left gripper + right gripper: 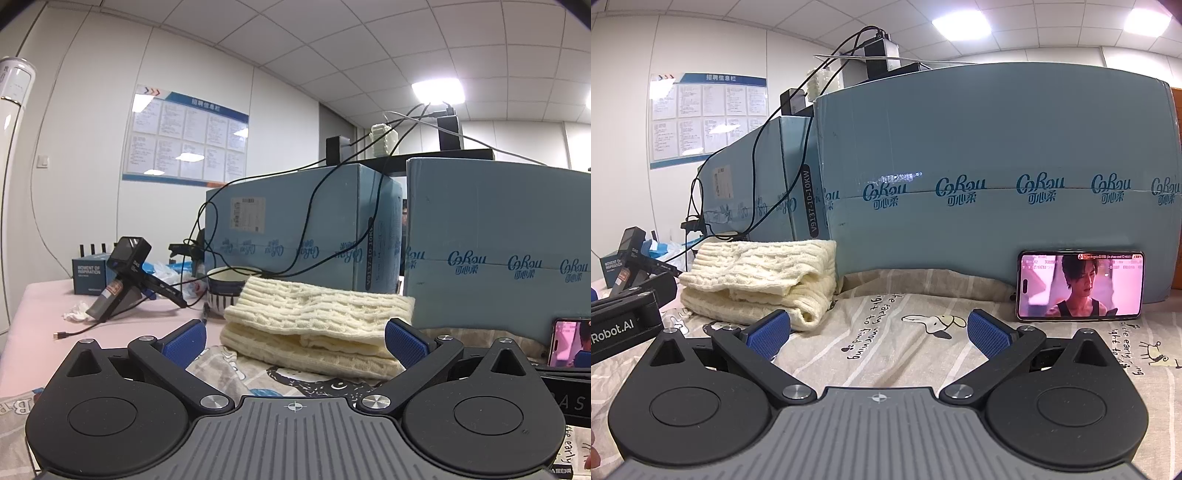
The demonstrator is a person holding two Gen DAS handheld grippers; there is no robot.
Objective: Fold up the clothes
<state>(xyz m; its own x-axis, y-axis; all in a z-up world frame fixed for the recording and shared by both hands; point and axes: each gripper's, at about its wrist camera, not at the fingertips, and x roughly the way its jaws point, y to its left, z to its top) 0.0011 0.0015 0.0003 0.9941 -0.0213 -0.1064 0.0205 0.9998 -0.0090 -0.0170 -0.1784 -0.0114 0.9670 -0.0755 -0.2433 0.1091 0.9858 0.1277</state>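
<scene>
Cream sweater [314, 325] lies folded against blue boxes [997, 177]; both tongs [295, 343] [879, 332] gape, empty.

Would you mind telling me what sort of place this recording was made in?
Most likely an office room turned into a makeshift workspace. A suspended tile ceiling with panel lights, a printed notice board on the wall, and big blue shipping cartons stacked on the cloth-covered table suggest it.

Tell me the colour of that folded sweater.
Cream, with a ribbed cable-knit pattern; the sweater shows best in the right wrist view.
</scene>
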